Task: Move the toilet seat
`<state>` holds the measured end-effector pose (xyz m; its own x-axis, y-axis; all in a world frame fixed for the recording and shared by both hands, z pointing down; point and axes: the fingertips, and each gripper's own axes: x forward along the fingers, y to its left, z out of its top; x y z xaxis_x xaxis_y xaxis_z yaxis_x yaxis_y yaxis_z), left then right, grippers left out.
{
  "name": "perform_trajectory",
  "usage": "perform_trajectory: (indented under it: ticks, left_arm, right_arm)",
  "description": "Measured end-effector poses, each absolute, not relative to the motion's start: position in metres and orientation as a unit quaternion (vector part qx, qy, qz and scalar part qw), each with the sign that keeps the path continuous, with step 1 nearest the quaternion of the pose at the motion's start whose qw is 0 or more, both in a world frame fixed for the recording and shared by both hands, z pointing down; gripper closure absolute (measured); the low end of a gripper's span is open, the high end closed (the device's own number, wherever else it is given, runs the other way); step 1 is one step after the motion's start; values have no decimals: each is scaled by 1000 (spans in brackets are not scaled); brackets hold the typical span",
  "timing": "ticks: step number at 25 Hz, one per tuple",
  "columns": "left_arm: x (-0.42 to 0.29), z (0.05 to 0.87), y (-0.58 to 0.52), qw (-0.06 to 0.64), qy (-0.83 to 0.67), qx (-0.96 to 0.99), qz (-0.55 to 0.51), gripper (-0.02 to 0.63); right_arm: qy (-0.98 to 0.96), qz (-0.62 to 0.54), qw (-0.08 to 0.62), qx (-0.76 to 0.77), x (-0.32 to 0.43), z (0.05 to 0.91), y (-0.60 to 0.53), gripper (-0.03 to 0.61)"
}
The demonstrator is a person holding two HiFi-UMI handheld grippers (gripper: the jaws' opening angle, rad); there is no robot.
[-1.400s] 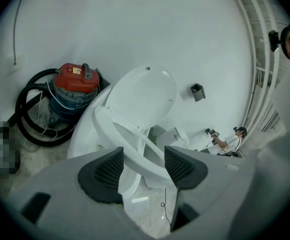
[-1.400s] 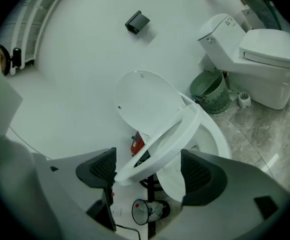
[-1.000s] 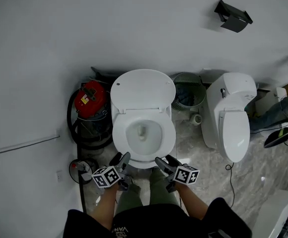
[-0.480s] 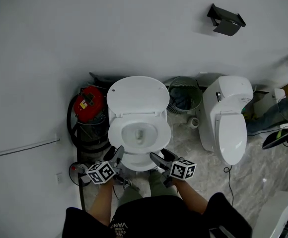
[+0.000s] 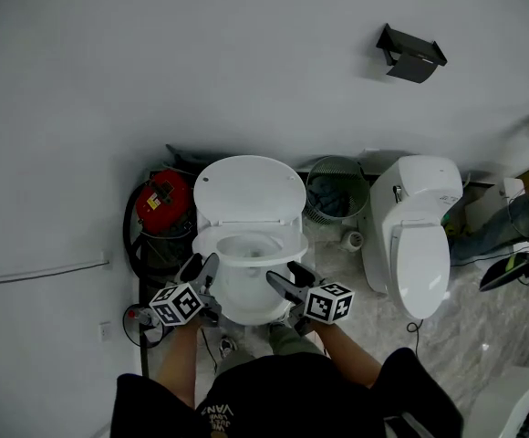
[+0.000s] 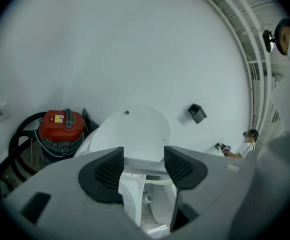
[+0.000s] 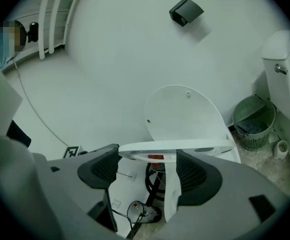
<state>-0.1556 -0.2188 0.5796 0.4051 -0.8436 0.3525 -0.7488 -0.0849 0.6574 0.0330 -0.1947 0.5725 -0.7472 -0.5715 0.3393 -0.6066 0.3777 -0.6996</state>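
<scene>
Up since a second ago: the left tool [image 6: 143, 159] and right tool [image 7: 147, 160], jaws wide and pinching nothing, the right's just narrowing, bear the toilet seat [image 7: 185, 145] across their tips, clear of the bowl [image 5: 246, 292]. Lift apparently under way; next, tip it back against the raised lid [image 5: 249, 190].

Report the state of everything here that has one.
Toilet lid: raised upright.
Toilet seat: partly lifted, not yet upright.
Left gripper: open, at the seat's front edge.
Right gripper: open, jaws just closing slightly, nothing pinched; seat lies over their tips.
Second toilet: lid down.
Waste basket: upright, not empty.
</scene>
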Motion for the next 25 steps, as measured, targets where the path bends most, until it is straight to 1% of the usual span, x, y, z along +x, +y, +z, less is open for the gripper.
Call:
perform_trajectory:
  ticks: [6,15,16,19,25]
  left_arm:
    - [-154,565,-247,382,-551,739,-65,362]
    - [-148,544,-281,339,-559,753,-72,360]
    - [-147,542,-283,336,-561,754,-72,360]
    - [-147,540,-284,329,-566,753,-72,367]
    - [-156,540,-283,325,-579,744,-72,374]
  right_arm:
    - [-844,407,34,348,35,563,-221,239]
    - [-850,402,48,337,33,561,-248,241]
    - [-848,407,50,336,33,564,-250,235]
    - [-844,411,52,340,32,569,-255,245]
    - [-846,411,48,338,27,567,-275,244]
